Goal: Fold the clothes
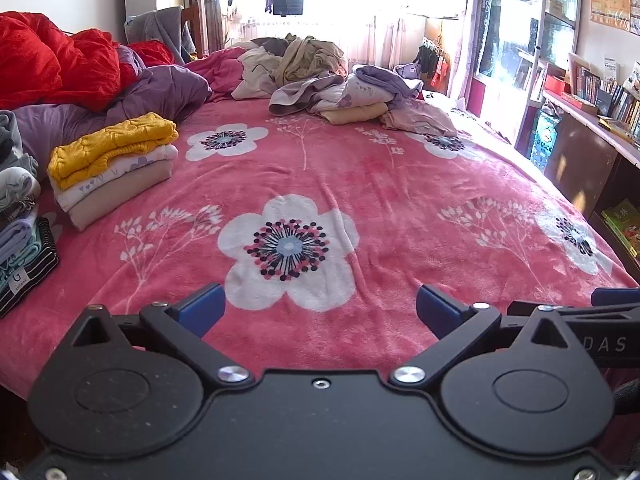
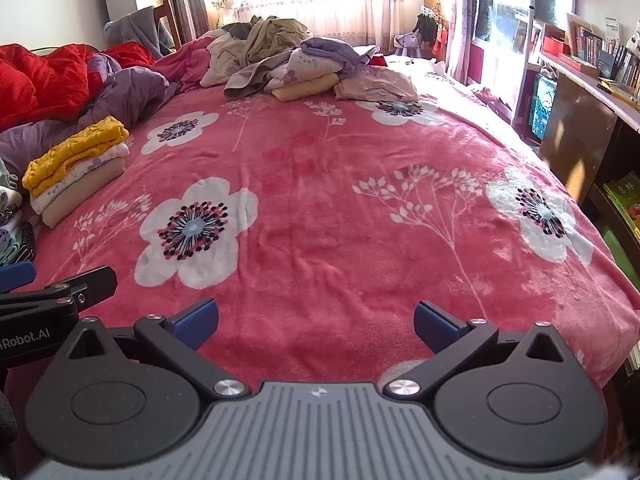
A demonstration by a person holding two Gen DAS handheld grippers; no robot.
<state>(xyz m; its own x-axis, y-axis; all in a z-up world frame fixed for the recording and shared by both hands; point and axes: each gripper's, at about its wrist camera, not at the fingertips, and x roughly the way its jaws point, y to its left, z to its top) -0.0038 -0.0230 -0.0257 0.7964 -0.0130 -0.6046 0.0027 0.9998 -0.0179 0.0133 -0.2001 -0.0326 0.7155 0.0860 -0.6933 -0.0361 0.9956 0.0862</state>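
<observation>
A heap of unfolded clothes (image 1: 312, 76) lies at the far end of the bed, also in the right wrist view (image 2: 288, 60). A folded stack topped by a yellow knit (image 1: 114, 160) sits at the left, seen too in the right wrist view (image 2: 76, 164). More folded pieces (image 1: 20, 248) lie at the left edge. My left gripper (image 1: 320, 308) is open and empty above the near edge of the pink floral blanket (image 1: 360, 184). My right gripper (image 2: 316, 322) is open and empty beside it, over the same blanket (image 2: 320, 184).
Red and purple bedding (image 1: 80, 76) is piled at the back left. A bookshelf and desk (image 1: 592, 120) run along the right side of the bed. A chair with a grey garment (image 1: 164, 28) stands by the bright window.
</observation>
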